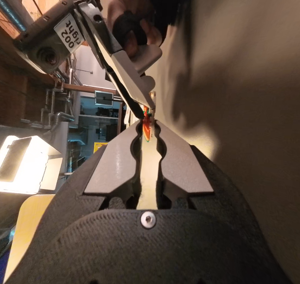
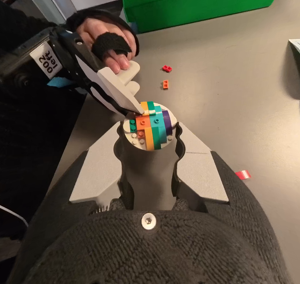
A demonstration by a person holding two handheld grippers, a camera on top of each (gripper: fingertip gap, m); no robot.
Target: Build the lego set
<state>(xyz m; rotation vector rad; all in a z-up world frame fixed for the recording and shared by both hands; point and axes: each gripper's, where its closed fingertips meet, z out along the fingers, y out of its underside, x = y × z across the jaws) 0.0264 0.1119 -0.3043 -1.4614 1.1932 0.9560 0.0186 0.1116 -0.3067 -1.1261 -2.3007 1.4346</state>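
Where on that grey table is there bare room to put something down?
The grey table is bare between the round lego build and the green box, right of the red piece and orange piece. It is crowded at the build, where both tools meet.

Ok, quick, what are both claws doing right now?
Left gripper: shut on the Lego disc, pinching its edge.
Right gripper: shut on the same disc, across its width.

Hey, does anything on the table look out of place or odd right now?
Nothing looks damaged. Three loose bricks lie apart from the round lego build on the table: a red one, an orange one, and a red-and-white one.
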